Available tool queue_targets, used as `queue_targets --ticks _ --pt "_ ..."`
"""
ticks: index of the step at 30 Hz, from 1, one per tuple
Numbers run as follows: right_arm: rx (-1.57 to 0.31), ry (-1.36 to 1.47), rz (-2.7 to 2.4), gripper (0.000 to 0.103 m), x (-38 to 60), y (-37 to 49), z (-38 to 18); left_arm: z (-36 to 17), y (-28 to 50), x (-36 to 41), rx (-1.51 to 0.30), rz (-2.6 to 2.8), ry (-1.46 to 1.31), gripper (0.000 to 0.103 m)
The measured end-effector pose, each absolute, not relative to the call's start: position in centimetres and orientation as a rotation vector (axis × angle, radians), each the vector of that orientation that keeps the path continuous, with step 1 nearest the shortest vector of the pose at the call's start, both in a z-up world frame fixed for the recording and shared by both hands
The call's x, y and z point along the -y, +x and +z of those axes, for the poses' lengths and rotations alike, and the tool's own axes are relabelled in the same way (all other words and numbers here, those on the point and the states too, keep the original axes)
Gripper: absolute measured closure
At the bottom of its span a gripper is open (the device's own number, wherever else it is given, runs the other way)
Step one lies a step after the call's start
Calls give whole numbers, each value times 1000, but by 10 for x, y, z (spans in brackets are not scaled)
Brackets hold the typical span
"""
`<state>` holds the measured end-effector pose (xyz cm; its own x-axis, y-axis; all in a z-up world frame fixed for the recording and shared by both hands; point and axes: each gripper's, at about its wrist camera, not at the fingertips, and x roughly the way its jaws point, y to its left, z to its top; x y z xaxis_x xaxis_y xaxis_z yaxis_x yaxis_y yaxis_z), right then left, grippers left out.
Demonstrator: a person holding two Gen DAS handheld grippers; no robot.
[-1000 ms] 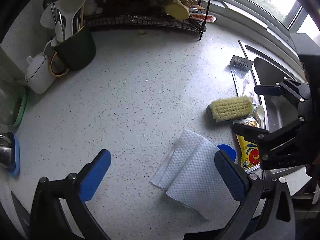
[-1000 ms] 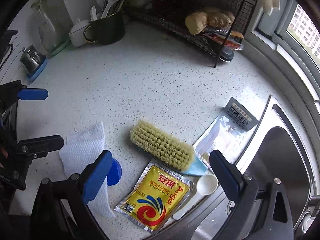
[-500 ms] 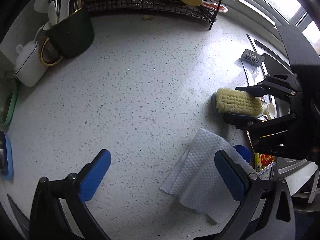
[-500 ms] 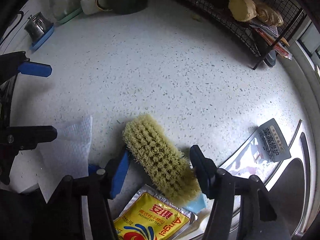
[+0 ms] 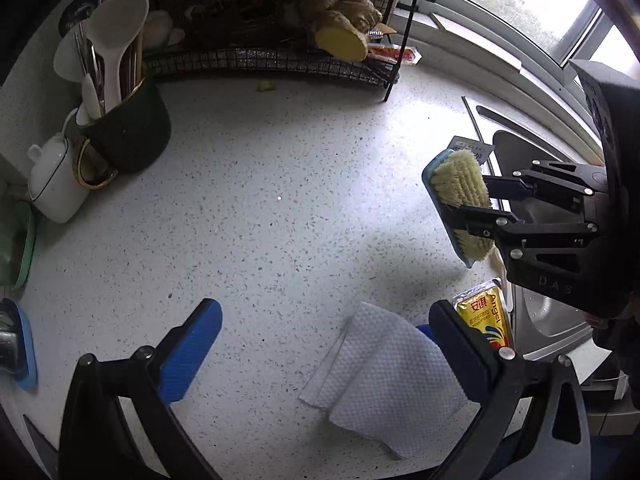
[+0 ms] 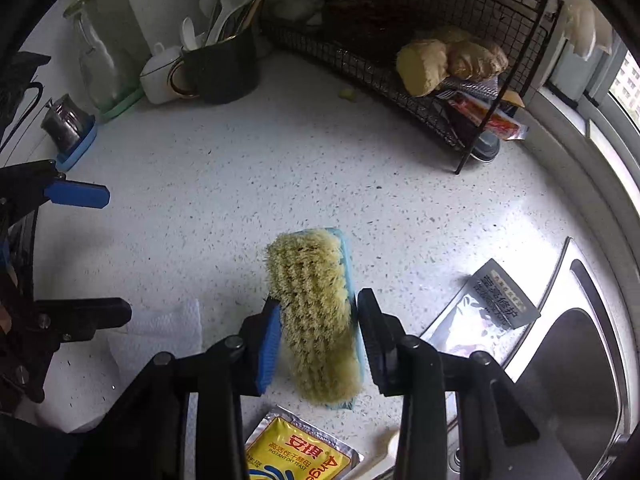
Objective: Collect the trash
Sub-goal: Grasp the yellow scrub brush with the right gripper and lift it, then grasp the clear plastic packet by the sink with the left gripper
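Speckled desk (image 6: 280,168): white stone with dark flecks; carried the clutter, its near edge was cut off by both grippers.
Right gripper (image 6: 318,334): fingers were closing on the scrub brush (image 6: 316,316), pads pressed on its bristle side and blue back; brush appeared lifted off the desk in the left wrist view.
Left gripper (image 5: 324,344): fingers were spread wide, nothing between the pads; it hung over the desk.
Paper towel (image 5: 388,384): white, embossed, lay flat on the desk; right edge was hidden behind the left gripper's right finger.
Blue object (image 5: 424,330): small, tucked under the towel, mostly hidden; kind could not be told.
Yeast packet (image 6: 298,456): yellow foil, lay on the desk just below the brush; lower part was cut off by the frame and gripper.
Clear pouch (image 6: 492,304): grey label, lay by the sink (image 6: 568,364) rim; contents were hard to make out.
Wire rack (image 6: 400,32): interior was dark, items were indistinct.
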<state>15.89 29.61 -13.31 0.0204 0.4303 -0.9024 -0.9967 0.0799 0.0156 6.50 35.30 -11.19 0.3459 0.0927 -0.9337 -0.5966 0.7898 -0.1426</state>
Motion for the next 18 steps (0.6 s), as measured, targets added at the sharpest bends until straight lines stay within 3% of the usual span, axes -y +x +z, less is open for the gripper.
queue_targets --ticks 10,18 --pt "-979 -593 1146 71 -223 220 -96 -100 134 -333 -1141 298 -417 0" --pt "-1049 -498 984 71 -166 255 -104 -114 214 -330 -1185 130 -244 1"
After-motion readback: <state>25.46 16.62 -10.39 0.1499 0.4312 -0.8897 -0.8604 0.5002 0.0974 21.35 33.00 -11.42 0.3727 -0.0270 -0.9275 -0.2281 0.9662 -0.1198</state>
